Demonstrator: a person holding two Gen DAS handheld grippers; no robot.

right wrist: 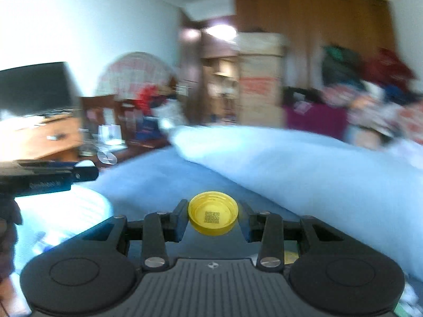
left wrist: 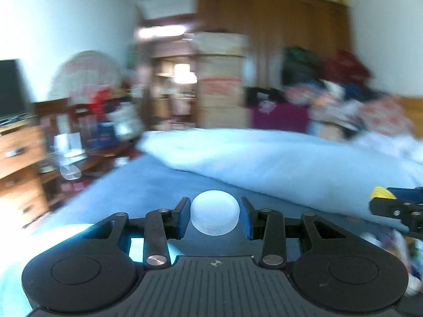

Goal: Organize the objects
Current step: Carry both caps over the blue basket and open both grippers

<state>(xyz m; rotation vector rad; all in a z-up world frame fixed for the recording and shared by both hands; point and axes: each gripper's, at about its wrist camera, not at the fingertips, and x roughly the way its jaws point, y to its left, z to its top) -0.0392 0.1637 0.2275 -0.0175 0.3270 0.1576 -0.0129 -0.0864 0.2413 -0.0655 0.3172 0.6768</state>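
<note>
A translucent white cap sat clamped between my left jaws, domed top up. A yellow cap — hollow side facing me, a QR code inside — sat between my right jaws.

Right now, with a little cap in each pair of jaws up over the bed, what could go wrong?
1. The white cap is pinched only at its edges, so it might pop out onto the blue bedspread.
2. The yellow cap is held the same way and could slip too.
3. The left gripper hangs close by; they might bump.
</note>
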